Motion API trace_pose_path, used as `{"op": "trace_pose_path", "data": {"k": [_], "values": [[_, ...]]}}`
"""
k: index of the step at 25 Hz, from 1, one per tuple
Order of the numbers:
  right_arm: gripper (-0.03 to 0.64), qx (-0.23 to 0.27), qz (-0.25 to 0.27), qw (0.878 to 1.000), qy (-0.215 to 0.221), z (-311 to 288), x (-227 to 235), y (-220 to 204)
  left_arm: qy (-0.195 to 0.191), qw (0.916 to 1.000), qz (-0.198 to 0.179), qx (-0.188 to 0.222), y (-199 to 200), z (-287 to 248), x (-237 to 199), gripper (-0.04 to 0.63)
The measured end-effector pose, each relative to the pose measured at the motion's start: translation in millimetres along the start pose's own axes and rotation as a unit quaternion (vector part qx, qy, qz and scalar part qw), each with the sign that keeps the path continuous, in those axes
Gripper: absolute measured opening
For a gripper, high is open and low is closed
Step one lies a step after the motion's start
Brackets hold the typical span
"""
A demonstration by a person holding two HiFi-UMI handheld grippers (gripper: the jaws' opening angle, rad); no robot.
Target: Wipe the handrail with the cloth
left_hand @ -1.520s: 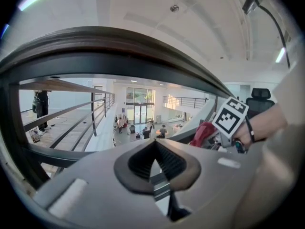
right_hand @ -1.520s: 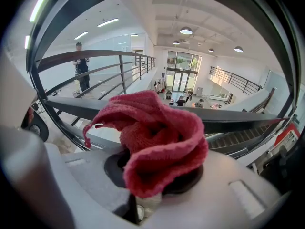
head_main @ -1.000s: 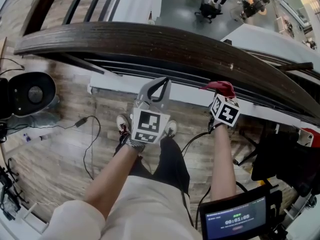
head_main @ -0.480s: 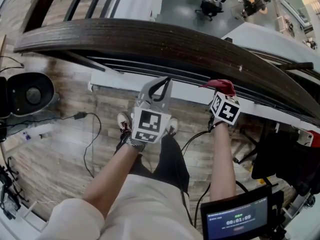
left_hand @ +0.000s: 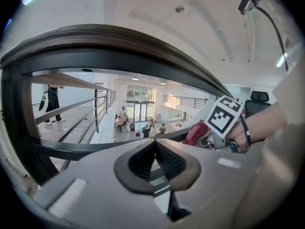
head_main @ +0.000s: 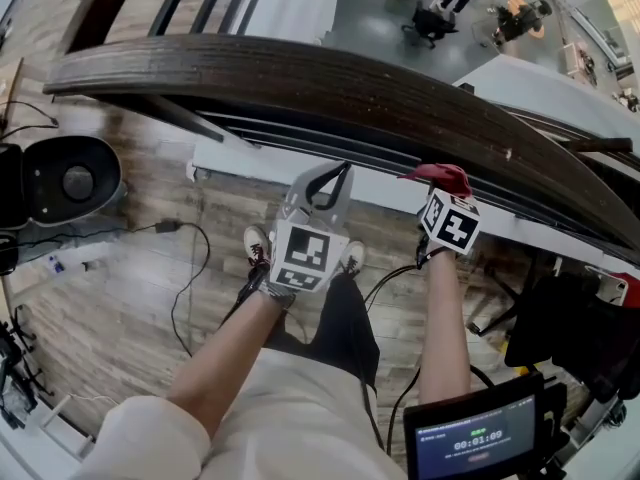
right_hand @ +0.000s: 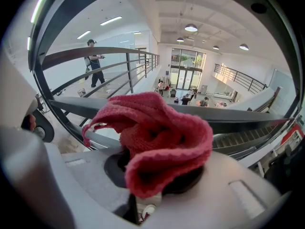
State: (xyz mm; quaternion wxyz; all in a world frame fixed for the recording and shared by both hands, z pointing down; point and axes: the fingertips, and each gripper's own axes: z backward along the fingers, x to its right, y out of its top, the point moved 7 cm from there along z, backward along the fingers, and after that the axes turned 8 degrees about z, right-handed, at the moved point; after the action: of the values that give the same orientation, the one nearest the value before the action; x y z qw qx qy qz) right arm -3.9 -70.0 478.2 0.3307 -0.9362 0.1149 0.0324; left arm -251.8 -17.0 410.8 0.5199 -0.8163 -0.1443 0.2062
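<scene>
Two tongs hang just below the dark curved wooden handrail (head_main: pixel 300 78): left tongs (left_hand: pixel 155 144) closed and empty, right tongs (head_main: pixel 441 188) clamping a red knitted cloth (right_hand: pixel 157 132).

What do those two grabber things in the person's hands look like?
Both are grey plastic. The left gripper has dark ribbed pads in a pointed snout; the right gripper looks alike. Each carries a white cube with black square markers. A black cable trails below the right one, and a dark band circles that wrist.
</scene>
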Motion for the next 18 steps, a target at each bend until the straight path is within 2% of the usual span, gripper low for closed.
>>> {"op": "trace_pose_path", "data": {"k": [10, 18], "values": [[0.083, 0.000, 0.010, 1.000, 0.024, -10, -42, 11, 0.026, 0.9996, 0.008, -0.008, -9, 21, -34, 0.006], [0.083, -0.003, 0.016, 0.999, 0.042, -10, -57, 14, 0.036, 0.9992, 0.015, -0.006, -10, 26, -44, 0.006]]}}
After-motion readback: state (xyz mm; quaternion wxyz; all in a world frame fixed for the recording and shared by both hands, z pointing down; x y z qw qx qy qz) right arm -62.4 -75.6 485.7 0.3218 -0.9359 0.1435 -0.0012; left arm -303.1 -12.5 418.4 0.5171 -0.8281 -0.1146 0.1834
